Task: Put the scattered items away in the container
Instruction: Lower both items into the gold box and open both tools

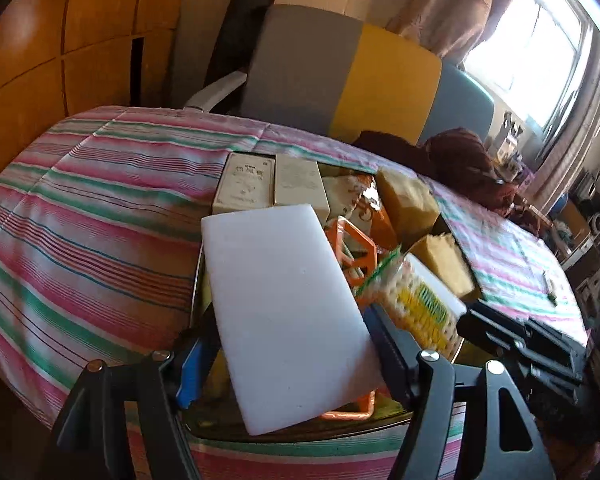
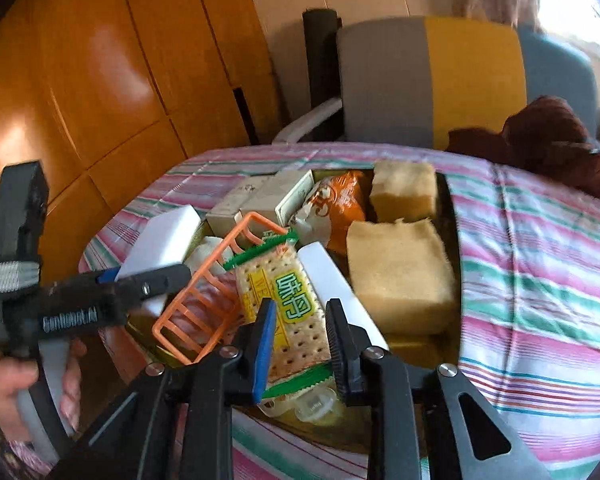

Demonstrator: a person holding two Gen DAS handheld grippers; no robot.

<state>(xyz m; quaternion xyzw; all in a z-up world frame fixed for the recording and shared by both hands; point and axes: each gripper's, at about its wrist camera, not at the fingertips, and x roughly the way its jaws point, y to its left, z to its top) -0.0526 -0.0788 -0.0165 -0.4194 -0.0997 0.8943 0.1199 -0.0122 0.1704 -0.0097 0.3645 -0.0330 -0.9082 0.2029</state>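
Striped bedding [image 1: 80,208] fills the frame's left. A white block [image 1: 284,312] is gripped by the left gripper [image 1: 288,360], a cracker pack [image 2: 288,304] by the right gripper [image 2: 300,344]. Both should be dropped into the container [image 2: 454,240].

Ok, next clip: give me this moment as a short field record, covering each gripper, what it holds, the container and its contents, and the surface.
left gripper: shut on white foam block, held tilted over the container
right gripper: shut on cracker packet, above the container
container: shallow dark tray, crowded
contents: orange plastic rack, two yellow sponges, cream boxes, orange snack bag
surface: striped cloth
background: grey, yellow and blue chair
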